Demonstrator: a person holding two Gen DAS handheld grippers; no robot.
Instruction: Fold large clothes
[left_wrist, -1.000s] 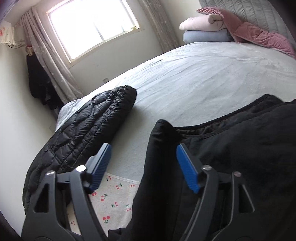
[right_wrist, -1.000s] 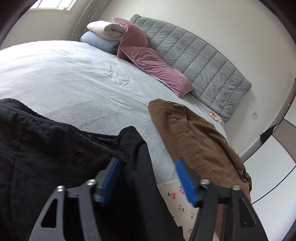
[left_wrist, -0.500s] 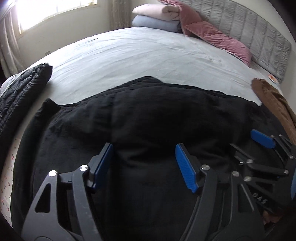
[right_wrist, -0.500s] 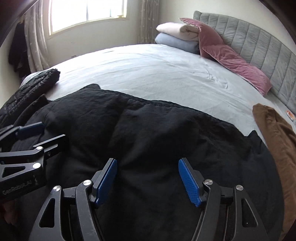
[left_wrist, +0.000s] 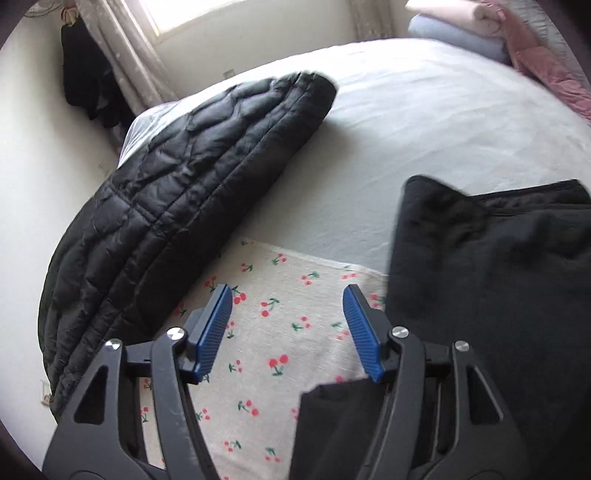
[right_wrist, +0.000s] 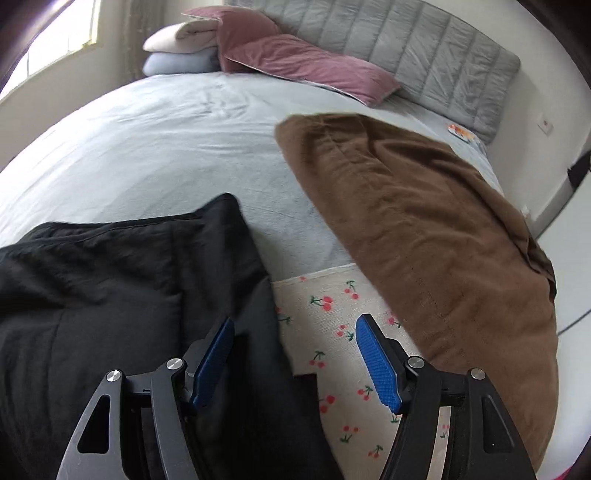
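Observation:
A black garment (left_wrist: 498, 295) lies flat on the bed, its left edge in the left wrist view and its right edge (right_wrist: 122, 295) in the right wrist view. My left gripper (left_wrist: 288, 328) is open and empty over the cherry-print cloth (left_wrist: 280, 332), just left of the garment's edge. My right gripper (right_wrist: 295, 362) is open and empty, its left finger over the garment's right edge and its right finger over the cherry-print cloth (right_wrist: 343, 369).
A black quilted puffer jacket (left_wrist: 177, 206) lies at the bed's left. A brown garment (right_wrist: 424, 229) lies at the right. Pink pillows (right_wrist: 303, 62), folded blankets (right_wrist: 177, 48) and a grey headboard (right_wrist: 406, 48) are at the bed's far end. Light grey sheet (right_wrist: 166, 129) stretches between.
Both grippers have swung from the garment's middle outwards, the left to its left edge, the right to its right edge. Both stay open.

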